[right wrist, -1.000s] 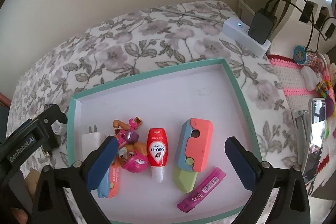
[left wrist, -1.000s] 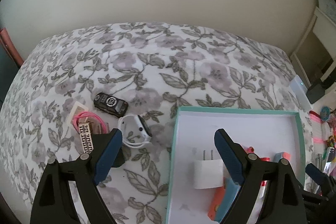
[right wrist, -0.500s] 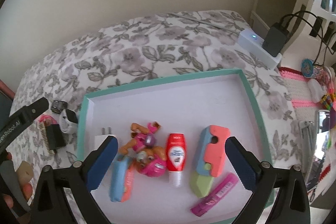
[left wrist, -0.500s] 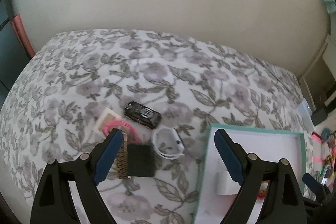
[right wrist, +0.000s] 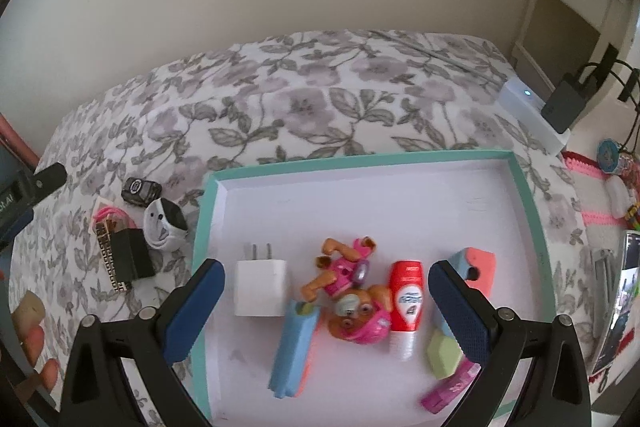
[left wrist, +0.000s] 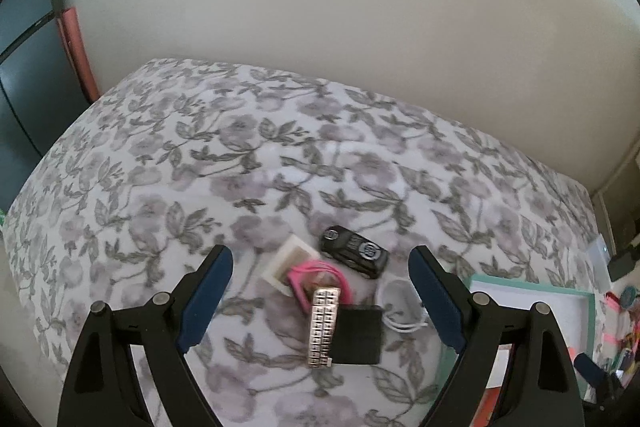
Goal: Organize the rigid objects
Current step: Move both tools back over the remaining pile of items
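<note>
Teal-rimmed tray fills the right wrist frame's centre, holding a white charger, toy dog and red tube. Right gripper wide apart, empty. Left gripper wide apart, empty; black box lower centre between its fingers, toy car above.

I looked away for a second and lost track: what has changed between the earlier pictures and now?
The left gripper swung away from the teal tray to hang over the loose pile on the bedspread: black box, toy car, white smartwatch. The right gripper drifted slightly over the tray. Both stayed open and empty; nothing was picked up, and no object moved.
</note>
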Demonstrator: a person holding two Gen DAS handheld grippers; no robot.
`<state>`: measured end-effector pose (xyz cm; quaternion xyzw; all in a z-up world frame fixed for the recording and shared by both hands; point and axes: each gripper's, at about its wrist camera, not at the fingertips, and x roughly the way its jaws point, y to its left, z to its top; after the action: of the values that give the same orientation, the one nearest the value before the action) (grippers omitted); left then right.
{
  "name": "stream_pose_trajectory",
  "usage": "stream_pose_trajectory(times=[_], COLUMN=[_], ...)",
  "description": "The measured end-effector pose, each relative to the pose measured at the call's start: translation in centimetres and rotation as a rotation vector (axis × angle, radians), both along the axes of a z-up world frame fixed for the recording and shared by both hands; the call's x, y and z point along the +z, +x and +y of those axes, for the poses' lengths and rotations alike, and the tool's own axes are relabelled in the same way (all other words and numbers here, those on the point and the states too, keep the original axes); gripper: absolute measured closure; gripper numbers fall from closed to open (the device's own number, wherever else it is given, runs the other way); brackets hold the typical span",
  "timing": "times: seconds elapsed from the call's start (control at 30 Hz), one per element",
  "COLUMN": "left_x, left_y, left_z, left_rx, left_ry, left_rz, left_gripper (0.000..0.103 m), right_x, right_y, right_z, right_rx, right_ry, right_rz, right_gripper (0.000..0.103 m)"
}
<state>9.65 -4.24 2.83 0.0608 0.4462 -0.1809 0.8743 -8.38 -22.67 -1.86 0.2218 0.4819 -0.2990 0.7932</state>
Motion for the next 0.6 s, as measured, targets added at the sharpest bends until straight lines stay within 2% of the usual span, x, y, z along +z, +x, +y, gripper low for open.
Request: stream_pose_trajectory(times=[0.13, 0.37, 0.6], left_x=[0.0, -0.3, -1.5], left_y=[1.3, 3.4, 5.3], left_z=[1.9, 5.3, 7.8], left_rx=[0.037, 0.108, 0.151], left_ry=[0.002, 0.008, 0.009], left_rz=[0.009, 0.04, 0.1], left_gripper=[0.013, 0.013, 0.013], right_x=[-0.2, 0.3, 0.0], right_y=[1.2, 4.2, 6.5], right_z=[1.1, 4.3, 6.4], right_rx=[0.04, 0.137, 0.188], right_ry=[0.024, -0.015, 0.004], right_rz=[-0.02, -0.048, -0.066], right_gripper=[0.0, 0.0, 0.0])
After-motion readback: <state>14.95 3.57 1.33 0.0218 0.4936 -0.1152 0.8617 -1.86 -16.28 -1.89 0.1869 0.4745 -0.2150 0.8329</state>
